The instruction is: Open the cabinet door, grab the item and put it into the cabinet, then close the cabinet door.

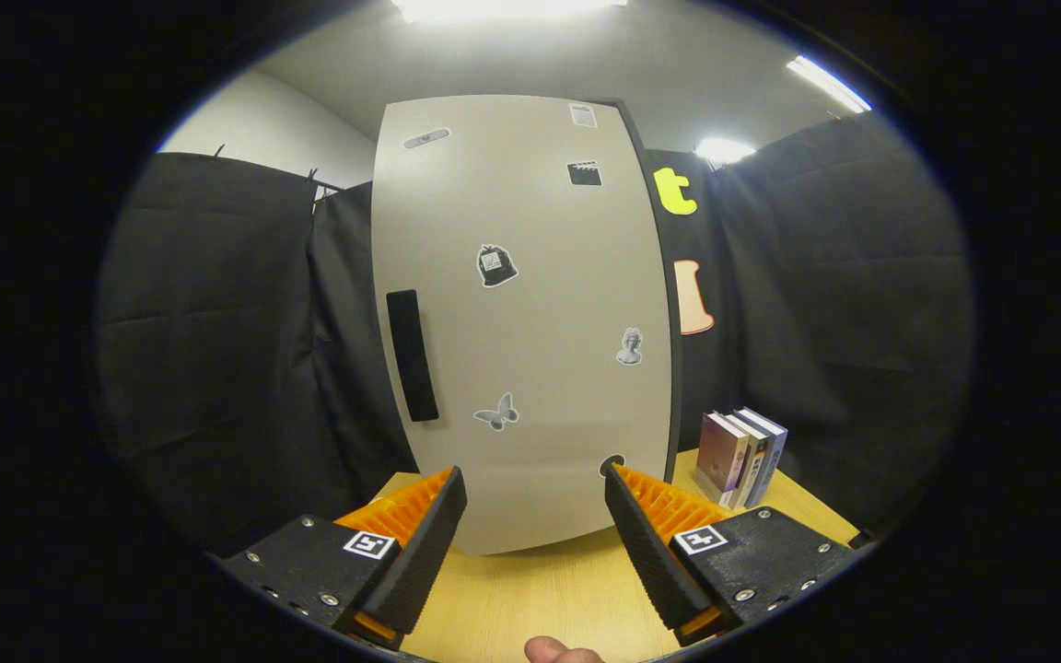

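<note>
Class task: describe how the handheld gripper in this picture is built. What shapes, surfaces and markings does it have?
The gripper has two wedge-shaped fingers with ribbed, saw-toothed inner faces. Each finger sits on a flat, dark, blocky mount fastened with small silver screws. Each mount carries a square white tag with a black coded pattern. A fingertip of the person holding it peeks in between the mounts; no sleeve or cable can be made out.

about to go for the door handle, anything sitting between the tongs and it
Nothing visible blocks it. The tongs are open and empty, with bare table between the fingers and the closed cabinet door. The dark handle is on the door's left side, unobstructed. The books stand off to the right of the cabinet, out of the path.
</note>
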The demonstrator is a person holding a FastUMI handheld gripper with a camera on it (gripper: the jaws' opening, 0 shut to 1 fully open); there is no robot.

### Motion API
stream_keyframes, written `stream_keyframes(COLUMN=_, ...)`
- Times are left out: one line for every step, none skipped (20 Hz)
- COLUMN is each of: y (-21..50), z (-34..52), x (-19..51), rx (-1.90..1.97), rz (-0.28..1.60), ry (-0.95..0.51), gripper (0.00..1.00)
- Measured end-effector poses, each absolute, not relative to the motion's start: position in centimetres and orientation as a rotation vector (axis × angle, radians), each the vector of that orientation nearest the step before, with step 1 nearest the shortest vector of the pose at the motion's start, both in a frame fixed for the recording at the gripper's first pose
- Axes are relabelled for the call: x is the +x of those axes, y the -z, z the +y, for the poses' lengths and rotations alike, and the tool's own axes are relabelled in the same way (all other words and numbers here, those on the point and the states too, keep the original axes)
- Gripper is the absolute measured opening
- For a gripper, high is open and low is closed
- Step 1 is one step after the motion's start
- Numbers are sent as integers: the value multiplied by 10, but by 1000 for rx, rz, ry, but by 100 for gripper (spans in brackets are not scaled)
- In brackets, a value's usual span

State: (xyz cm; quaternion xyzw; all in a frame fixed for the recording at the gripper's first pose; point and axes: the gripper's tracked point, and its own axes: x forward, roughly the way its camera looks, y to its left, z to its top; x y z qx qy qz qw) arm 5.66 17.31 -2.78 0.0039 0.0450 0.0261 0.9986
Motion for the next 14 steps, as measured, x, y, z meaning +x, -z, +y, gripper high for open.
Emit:
stream_keyframes(y=29, z=172, x=57, rx=5, rz=90, ry=-52, gripper=94)
stream_keyframes(y=29, z=172, x=57, rx=5, rz=91, ry=-53, gripper=94)
stream_keyframes(y=30, z=173, x=58, rx=7, rz=92, ry=-55, gripper=94)
stream_keyframes(y=30, z=171, x=58, rx=6, rz=93, ry=-53, gripper=94)
stream_keyframes(y=29, z=171, x=58, rx=8, rz=95, ry=-54, gripper=94)
stream_keyframes(y=29, z=171, x=58, rx=10, rz=94, ry=-53, gripper=94)
stream_keyframes(y=29, z=171, x=58, rx=11, rz=92, ry=-55, gripper=94)
stream_keyframes(y=28, z=171, x=58, rx=7, rz=92, ry=-54, gripper=94)
stream_keyframes(y=29, z=171, x=57, rx=3, rz=93, ry=-53, gripper=94)
stream_keyframes(y=29, z=171, x=58, rx=1, rz=93, ry=-53, gripper=94)
stream_keyframes(y=30, z=173, x=58, rx=1, rz=95, ry=-55, gripper=94)
stream_keyframes(y=31, z=172, x=58, rx=0, rz=96, ry=-55, gripper=94)
stream_keyframes(y=31, z=172, x=58, rx=0, rz=96, ry=-55, gripper=94)
stream_keyframes(y=32, z=170, x=62, rx=1, rz=95, ry=-56, gripper=94)
